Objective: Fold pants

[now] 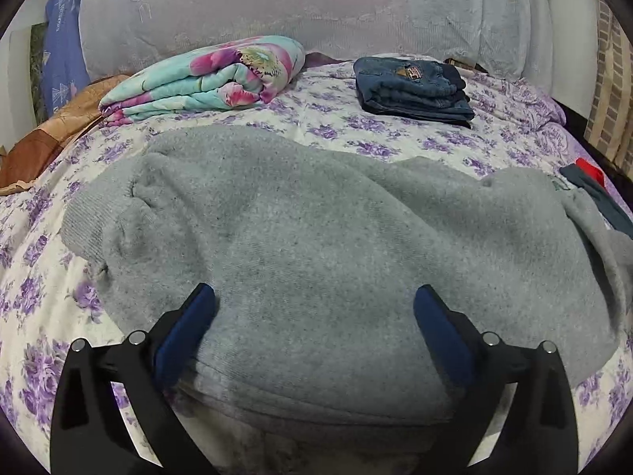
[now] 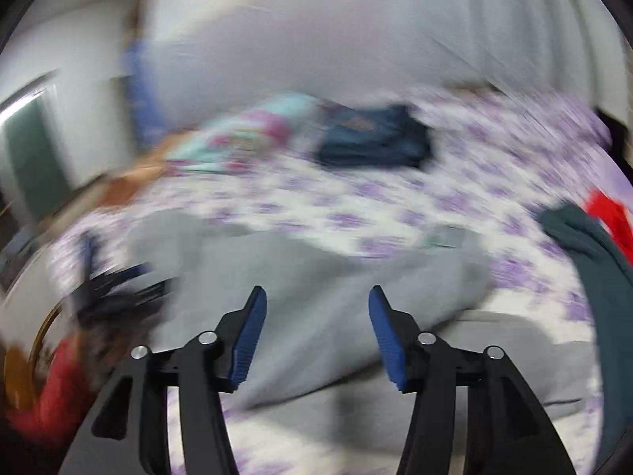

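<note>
Sharp from the left, the fuzzy grey fleece pants (image 1: 316, 237) fill the spread left claw (image 1: 314, 301) – the right claw (image 2: 316, 301), also spread, sees only blur.

No readable text is found; a small patch on the far folded jeans (image 1: 413, 85) is seen, its lettering too small.

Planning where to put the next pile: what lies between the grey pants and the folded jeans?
Only bare floral sheet between the grey pants and the jeans, clearest in the left wrist view.
</note>
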Tool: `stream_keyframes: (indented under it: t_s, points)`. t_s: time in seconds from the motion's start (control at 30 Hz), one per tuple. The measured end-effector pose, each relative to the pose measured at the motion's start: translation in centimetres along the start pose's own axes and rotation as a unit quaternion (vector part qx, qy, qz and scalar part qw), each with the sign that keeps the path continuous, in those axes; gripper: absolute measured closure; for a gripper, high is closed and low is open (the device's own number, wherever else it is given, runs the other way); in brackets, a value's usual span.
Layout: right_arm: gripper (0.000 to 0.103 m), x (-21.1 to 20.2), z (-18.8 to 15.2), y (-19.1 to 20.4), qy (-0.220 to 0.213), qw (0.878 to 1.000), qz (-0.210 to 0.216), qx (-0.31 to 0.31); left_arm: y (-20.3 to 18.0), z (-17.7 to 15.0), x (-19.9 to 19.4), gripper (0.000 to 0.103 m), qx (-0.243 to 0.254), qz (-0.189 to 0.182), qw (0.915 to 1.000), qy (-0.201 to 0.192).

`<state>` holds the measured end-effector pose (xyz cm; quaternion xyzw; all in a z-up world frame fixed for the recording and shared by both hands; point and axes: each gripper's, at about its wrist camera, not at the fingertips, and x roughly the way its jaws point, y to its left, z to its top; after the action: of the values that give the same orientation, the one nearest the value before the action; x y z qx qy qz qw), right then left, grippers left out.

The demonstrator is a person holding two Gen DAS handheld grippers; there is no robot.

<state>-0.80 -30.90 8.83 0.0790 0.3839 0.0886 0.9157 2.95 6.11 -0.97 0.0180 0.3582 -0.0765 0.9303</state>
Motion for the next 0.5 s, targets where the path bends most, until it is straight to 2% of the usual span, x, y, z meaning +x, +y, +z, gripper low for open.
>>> stream_keyframes:
  t_s: [0.07, 0.13, 0.2, 0.23, 0.27, 0.37, 0.4, 0.43, 0.47, 0.5]
  points:
    - [0.048, 3.8, 2.3, -1.4, 0.056, 0.997, -0.002, 0.045, -0.1, -0.1, 0.1, 0.005, 0.000, -0.001, 1.0000, 0.000]
    - [0.048, 6.5, 3.8, -1.5, 0.078, 0.995, -0.036, 0.060, -0.4, -0.1, 0.1, 0.005, -0.001, -0.002, 1.0000, -0.001]
    - [0.046, 8.4, 4.3, -0.8, 0.091, 0.992, -0.068, 0.047, -0.7, -0.1, -0.1, 0.005, -0.004, -0.006, 1.0000, -0.003]
    - [0.040, 9.7, 4.8, -0.2, 0.101, 0.990, -0.097, 0.031, -0.6, -0.2, -0.1, 0.005, -0.006, -0.010, 0.9999, -0.004]
    - [0.039, 10.7, 5.1, 0.0, 0.109, 0.987, -0.120, 0.020, -0.5, -0.2, -0.2, 0.005, -0.008, -0.012, 0.9999, -0.005]
    - [0.039, 12.8, 4.7, -0.4, 0.136, 0.979, -0.148, 0.010, -0.5, -0.1, -0.1, 0.005, -0.011, -0.018, 0.9998, -0.006]
    - [0.043, 13.0, 4.4, -0.6, 0.139, 0.979, -0.151, 0.009, -0.4, -0.1, -0.2, 0.005, -0.013, -0.020, 0.9997, -0.007]
    - [0.061, 12.9, 4.0, -0.8, 0.134, 0.980, -0.149, 0.003, -0.3, -0.1, -0.2, 0.005, -0.015, -0.023, 0.9996, -0.008]
    - [0.073, 12.5, 3.6, -1.0, 0.130, 0.982, -0.138, 0.001, -0.2, -0.1, -0.2, 0.005, -0.016, -0.026, 0.9995, -0.009]
    - [0.089, 11.4, 3.1, -1.5, 0.116, 0.987, -0.111, 0.014, -0.1, -0.1, -0.3, 0.005, -0.018, -0.029, 0.9994, -0.010]
